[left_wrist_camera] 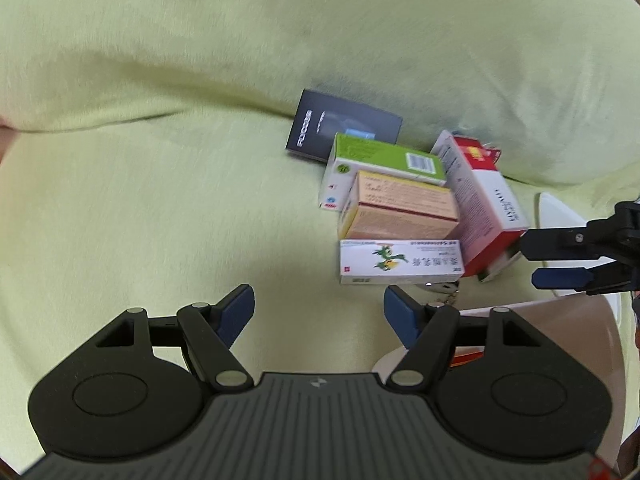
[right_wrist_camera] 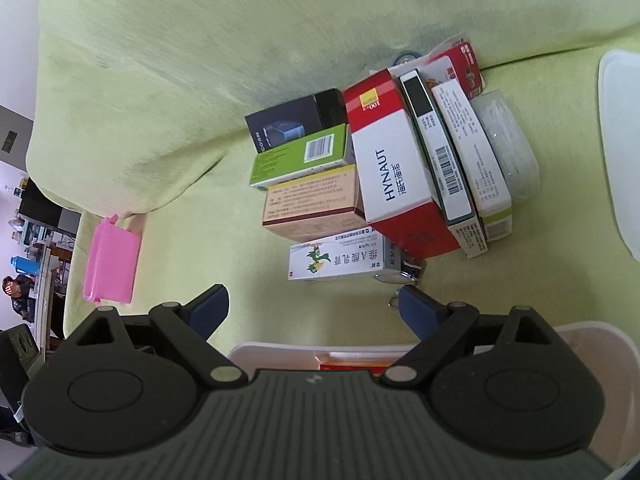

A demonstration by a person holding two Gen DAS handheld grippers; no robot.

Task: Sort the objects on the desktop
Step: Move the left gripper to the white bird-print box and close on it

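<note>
Yellow-green sofa (right_wrist_camera: 160, 60); pink bin (right_wrist_camera: 112, 264); red-and-white box (right_wrist_camera: 392, 172); black box (left_wrist_camera: 344, 124).

Left gripper (left_wrist_camera: 319, 312) hangs agape before clustered boxes (left_wrist_camera: 400, 208).

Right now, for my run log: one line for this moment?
left gripper: open, empty | right gripper: open, empty | boxes: clustered on green cushion

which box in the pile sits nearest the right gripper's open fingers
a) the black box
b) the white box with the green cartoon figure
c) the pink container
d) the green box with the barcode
b: in the right wrist view the white box with the green cartoon figure lies at the near edge of the pile, just ahead of the right gripper, whose jaws stand open and empty.
</note>
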